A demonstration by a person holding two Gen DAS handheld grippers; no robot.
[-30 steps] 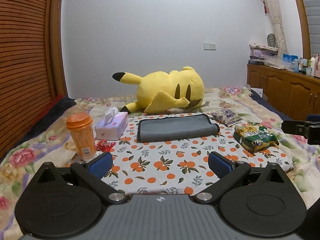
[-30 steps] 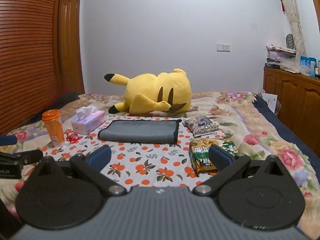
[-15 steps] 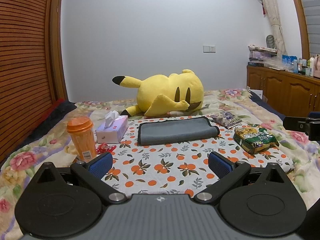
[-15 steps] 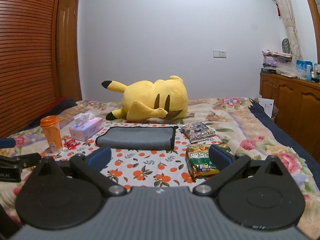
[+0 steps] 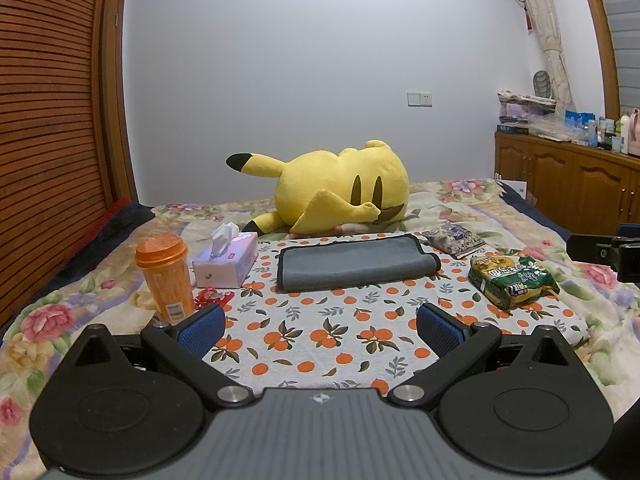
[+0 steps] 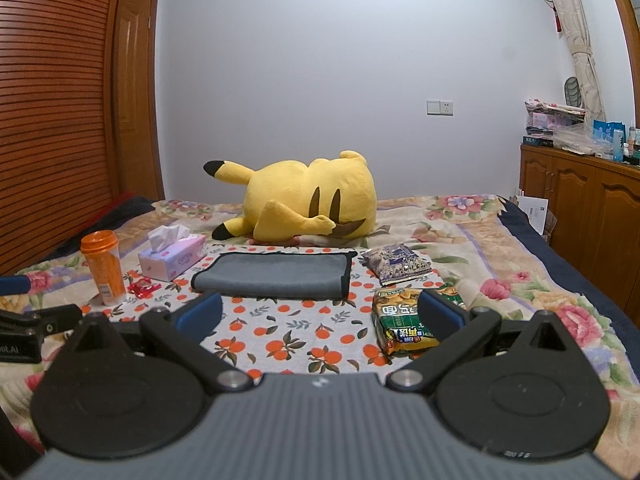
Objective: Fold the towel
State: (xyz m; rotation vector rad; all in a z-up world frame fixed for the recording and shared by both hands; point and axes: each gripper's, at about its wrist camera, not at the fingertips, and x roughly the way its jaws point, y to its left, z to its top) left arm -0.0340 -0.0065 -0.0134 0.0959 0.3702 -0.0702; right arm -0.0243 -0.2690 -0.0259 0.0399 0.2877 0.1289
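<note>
A grey towel [image 5: 354,263] lies folded into a long flat strip on the orange-print cloth [image 5: 320,332] on the bed. It also shows in the right wrist view [image 6: 276,275]. My left gripper [image 5: 320,326] is open and empty, held back from the towel over the near part of the cloth. My right gripper [image 6: 320,314] is open and empty too, well short of the towel. Neither gripper touches the towel.
A yellow plush toy [image 5: 340,190] lies behind the towel. An orange cup [image 5: 165,274], a tissue box [image 5: 226,264] and a red wrapper [image 5: 212,298] stand left of it. A green snack bag [image 5: 512,280] and a purple packet [image 5: 454,238] lie to its right. Wooden cabinets [image 5: 568,184] line the right wall.
Both grippers have pulled back and tilted up a little, so the towel looks slightly farther and lower in view. The towel has not moved. Both grippers stay open.
</note>
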